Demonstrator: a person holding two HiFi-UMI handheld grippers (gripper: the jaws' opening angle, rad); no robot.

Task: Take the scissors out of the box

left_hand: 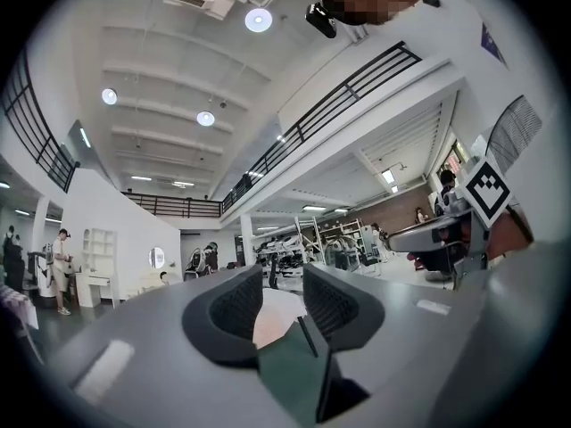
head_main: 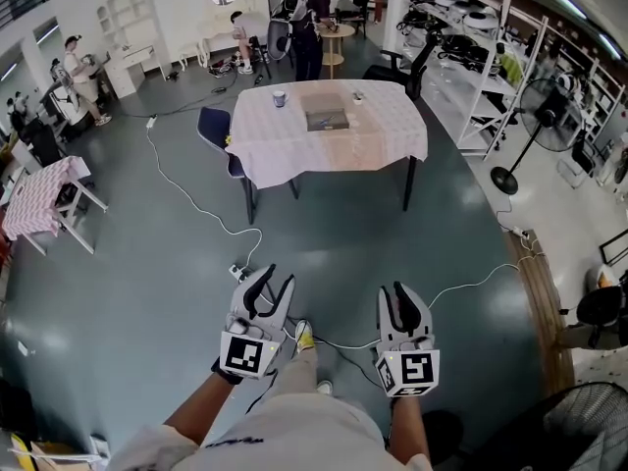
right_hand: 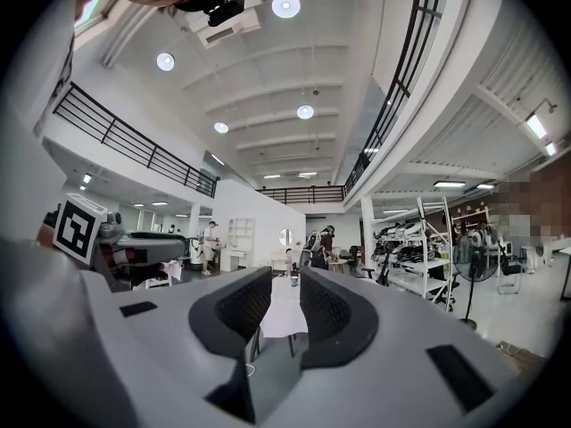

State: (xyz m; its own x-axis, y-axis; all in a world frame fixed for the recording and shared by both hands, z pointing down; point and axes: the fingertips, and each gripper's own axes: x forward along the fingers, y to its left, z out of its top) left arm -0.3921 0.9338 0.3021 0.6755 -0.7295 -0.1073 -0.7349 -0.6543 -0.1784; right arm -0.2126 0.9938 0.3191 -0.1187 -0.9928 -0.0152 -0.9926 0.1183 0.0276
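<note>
A shallow cardboard box (head_main: 327, 113) sits on a table with a white cloth (head_main: 294, 150), far ahead across the floor. The scissors cannot be made out at this distance. My left gripper (head_main: 275, 283) and right gripper (head_main: 393, 294) are held side by side over the floor, well short of the table. Both point level toward it. In the left gripper view the gripper (left_hand: 284, 279) stands slightly open, and only the distant table (left_hand: 275, 315) shows in the gap. The right gripper (right_hand: 285, 279) is likewise narrowly open and holds nothing, with the table (right_hand: 284, 315) seen between its pads.
A cup (head_main: 280, 98) stands on the table beside the box. A blue chair (head_main: 211, 126) is at the table's left. A white cable (head_main: 196, 199) runs over the floor to a power strip (head_main: 238, 271). Shelves (head_main: 471, 57) and a fan (head_main: 549, 116) line the right. A person (head_main: 304, 18) stands beyond the table.
</note>
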